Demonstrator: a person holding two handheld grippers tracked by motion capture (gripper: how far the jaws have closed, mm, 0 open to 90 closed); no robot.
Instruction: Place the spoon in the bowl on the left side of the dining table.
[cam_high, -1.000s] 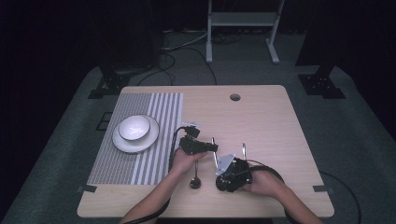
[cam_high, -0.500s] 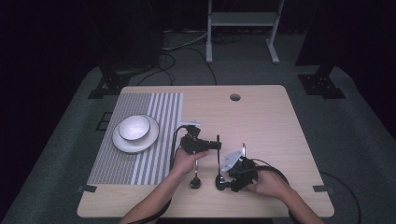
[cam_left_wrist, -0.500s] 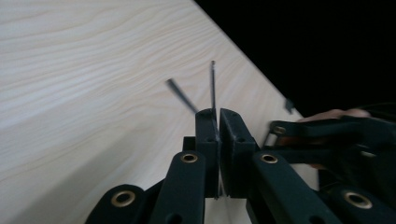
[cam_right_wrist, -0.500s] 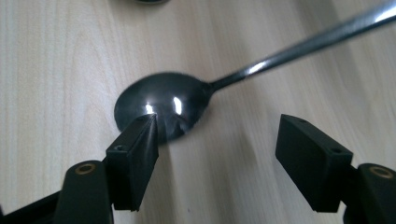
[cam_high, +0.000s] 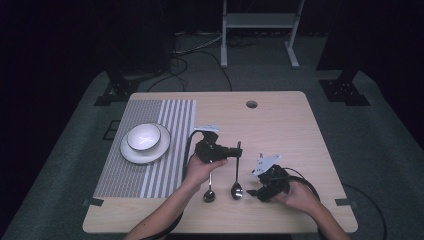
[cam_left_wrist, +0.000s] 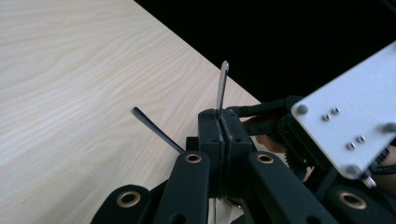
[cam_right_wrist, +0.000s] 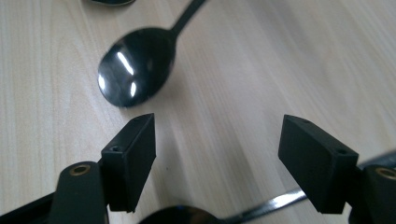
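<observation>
Worktop (cam_high: 280, 120): pale wood, square-cornered, small round hole near the far edge.
Placemat (cam_high: 150, 150): grey-and-white striped, flat on the left part of the worktop.
Plate (cam_high: 131, 154): white, on the placemat, carrying a white bowl (cam_high: 143, 136).
Left tongs (cam_high: 237, 150): held in the left hand (cam_high: 200, 170), near the middle of the worktop, pointing right; pressed together on the handle of a spoon, as seen in the left gripper view (cam_left_wrist: 219, 129).
Gripped spoon (cam_high: 236, 172): thin metal handle (cam_left_wrist: 222, 86) standing up out of the closed pads; bowl end near the front edge of the worktop, whether touching the wood or just above it cannot be told.
Second spoon (cam_high: 210, 189): just left of the gripped one, roughly parallel, lying on the worktop, handle running under the left hand; dark handle tip visible beside the left tongs (cam_left_wrist: 149, 123).
Right tongs (cam_high: 254, 192): held in the right hand (cam_high: 297, 196), low at the front right, just beside the gripped spoon's bowl; spread wide apart, holding nothing (cam_right_wrist: 217, 161).
Right gripper view: shiny dark spoon bowl (cam_right_wrist: 135, 70) on the wood just beyond the left pad (cam_right_wrist: 130, 158), not touching it; another spoon bowl and handle at the bottom edge (cam_right_wrist: 233, 215), which spoon cannot be told.
</observation>
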